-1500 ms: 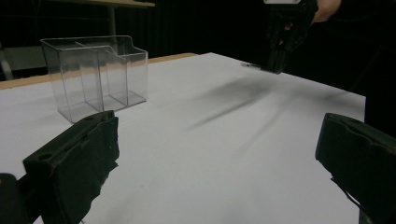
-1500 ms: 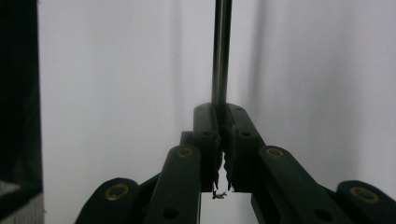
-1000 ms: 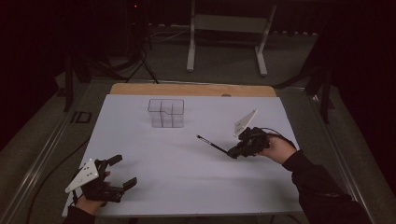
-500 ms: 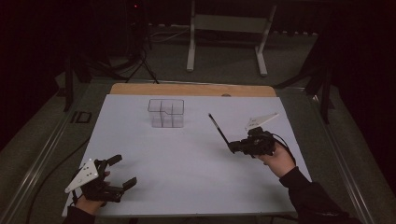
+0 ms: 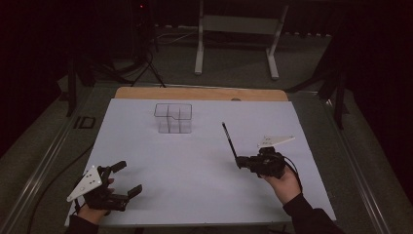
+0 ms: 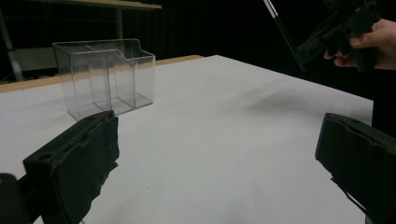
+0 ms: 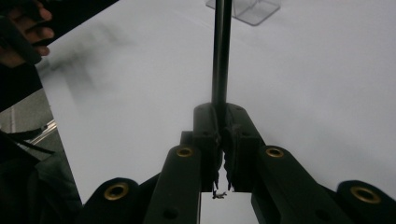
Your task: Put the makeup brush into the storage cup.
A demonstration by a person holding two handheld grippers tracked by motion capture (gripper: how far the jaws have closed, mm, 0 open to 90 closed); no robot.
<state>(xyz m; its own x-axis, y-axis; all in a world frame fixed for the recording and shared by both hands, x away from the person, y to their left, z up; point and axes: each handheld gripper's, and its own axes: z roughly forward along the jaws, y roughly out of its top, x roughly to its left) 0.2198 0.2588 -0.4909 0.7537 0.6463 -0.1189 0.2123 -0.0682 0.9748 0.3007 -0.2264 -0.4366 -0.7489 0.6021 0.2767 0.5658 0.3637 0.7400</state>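
- Right gripper (image 5: 239, 161) over right half of white table (image 5: 195, 161), clamped on thin black stick (image 5: 230, 139); hand (image 5: 282, 183) behind it, sleeve entering from bottom edge.
- Stick slanted up and away from jaws, far tip aimed toward middle-back of table; in right gripper view, stick (image 7: 221, 51) pinched tight between both pads, running straight out from them.
- Whether stick is pen, brush or plain rod: cannot tell, frames too dim.
- Clear plastic organizer (image 5: 173, 117) upright on table near far edge, left of centre; inner walls splitting it into compartments, apparently empty. Well apart from stick tip.
- Left gripper (image 5: 127, 178) at near left corner of table, jaws spread wide, nothing between them.
- In left gripper view, same organizer (image 6: 105, 74) ahead past left jaw; right gripper (image 6: 302, 59) with stick visible upper right, raised off table.
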